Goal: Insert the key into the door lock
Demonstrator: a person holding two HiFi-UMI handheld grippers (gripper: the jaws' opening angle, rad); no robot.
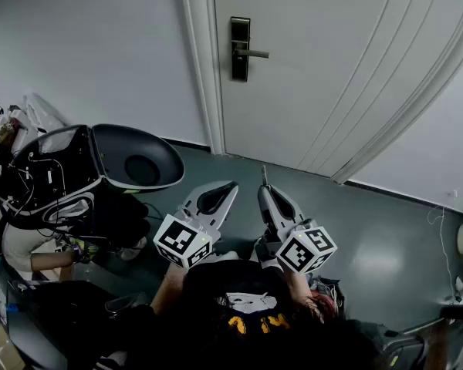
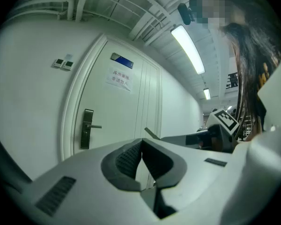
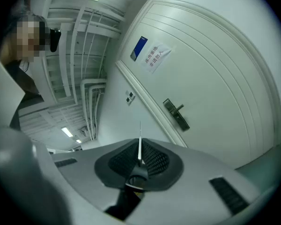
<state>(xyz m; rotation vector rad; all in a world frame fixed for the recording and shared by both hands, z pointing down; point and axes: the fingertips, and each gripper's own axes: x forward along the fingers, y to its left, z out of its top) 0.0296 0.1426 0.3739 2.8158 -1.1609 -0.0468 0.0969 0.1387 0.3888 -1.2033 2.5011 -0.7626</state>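
The right gripper [image 3: 139, 143] is clamped on the key [image 3: 139, 151]: a thin silvery blade seen edge-on, standing up past the jaw tips, with a ring at its base between the pads. Just beside it, the left gripper [image 2: 141, 142] has its jaws pressed together with nothing between them. A grey-green floor [image 1: 386, 230] lies below both. Well ahead of the jaws stands a white panelled door [image 1: 332, 68]. Its dark lock [image 1: 240, 48], with a lever handle, is far beyond the key's tip. A paper notice [image 2: 119, 78] hangs higher on the door, and strip lights [image 2: 187, 48] line the ceiling.
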